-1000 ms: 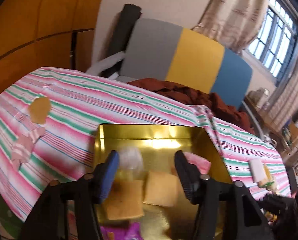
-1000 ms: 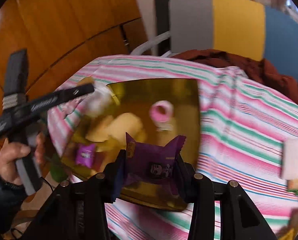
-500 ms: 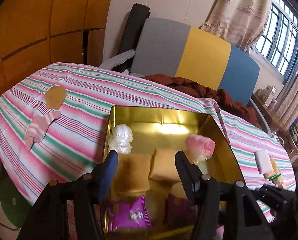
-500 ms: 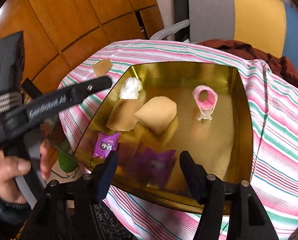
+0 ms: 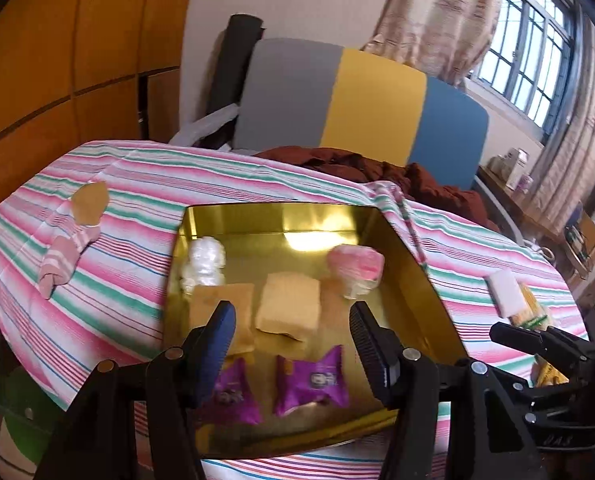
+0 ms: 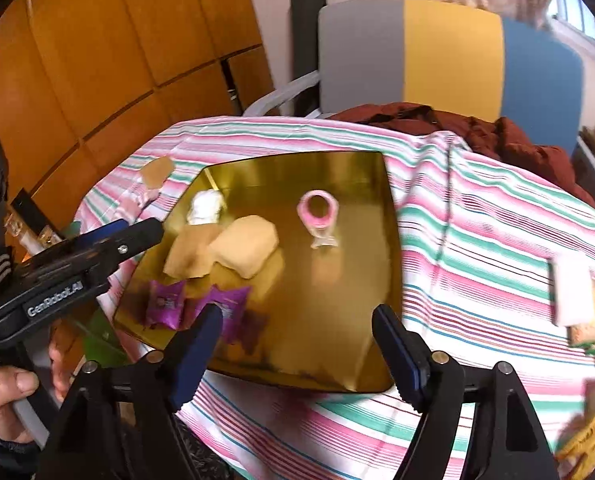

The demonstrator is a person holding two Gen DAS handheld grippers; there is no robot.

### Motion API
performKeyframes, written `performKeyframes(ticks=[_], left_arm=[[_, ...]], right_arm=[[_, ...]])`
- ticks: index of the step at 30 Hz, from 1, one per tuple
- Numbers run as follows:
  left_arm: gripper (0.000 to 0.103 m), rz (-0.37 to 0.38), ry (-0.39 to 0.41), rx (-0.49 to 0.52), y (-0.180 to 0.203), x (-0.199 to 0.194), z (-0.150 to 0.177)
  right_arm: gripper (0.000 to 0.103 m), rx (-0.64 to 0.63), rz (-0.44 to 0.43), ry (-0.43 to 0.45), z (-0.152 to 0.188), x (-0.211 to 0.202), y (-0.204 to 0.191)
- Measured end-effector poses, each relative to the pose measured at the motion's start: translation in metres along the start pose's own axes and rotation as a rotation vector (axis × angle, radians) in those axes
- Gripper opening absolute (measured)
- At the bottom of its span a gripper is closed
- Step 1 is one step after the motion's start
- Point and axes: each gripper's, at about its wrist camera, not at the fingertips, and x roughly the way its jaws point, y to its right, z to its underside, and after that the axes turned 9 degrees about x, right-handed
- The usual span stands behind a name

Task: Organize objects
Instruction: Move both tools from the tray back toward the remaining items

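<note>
Flanking gold tray (image 6: 385, 216) rim — both claws agape.

From my right wrist cam, the right gripper (image 6: 297, 344) has its fingers spread wide with nothing between them, hanging over the near edge of the gold tray (image 6: 337, 344). Inside the tray: two purple packets (image 6: 165, 304) at near left, two tan pouches (image 6: 244, 251) behind them, a white wad (image 6: 205, 207) far left, and a pink roll (image 6: 318, 212) mid-tray. The left gripper (image 6: 137, 232) pokes in from the left, over the striped cloth (image 6: 477, 248).
</note>
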Motion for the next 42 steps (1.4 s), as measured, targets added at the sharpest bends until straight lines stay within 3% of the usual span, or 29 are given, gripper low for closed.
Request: performKeyframes(ticks=[4,12,23,30,35,42], left_arm=[[0.06,0.06,0.009,0.038,0.015,-0.002,0.0],[0.06,0.194,-0.021,0.148,0.063,0.004,0.002],[0.06,0.468,-0.116,0.384,0.168,0.022,0.015],[0.061,0.663,-0.213,0.457,0.232,0.046,0.028],[0.062,0.777,-0.253,0.489,0.277,0.059,0.031],[0.08,0.911,-0.308,0.515,0.333,0.076,0.04]], right_arm=[[0.086,0.019,0.047,0.001,0.005,-0.008,0.018],[0.087,0.114,0.157,-0.008,0.019,-0.028,0.081],[0.09,0.309,0.403,0.035,0.021,-0.088,0.205],[0.092,0.497,0.541,0.079,0.025,-0.126,0.28],[0.092,0.597,0.514,0.078,0.034,-0.13,0.316],[0.092,0.743,0.302,0.117,0.048,-0.13,0.338]])
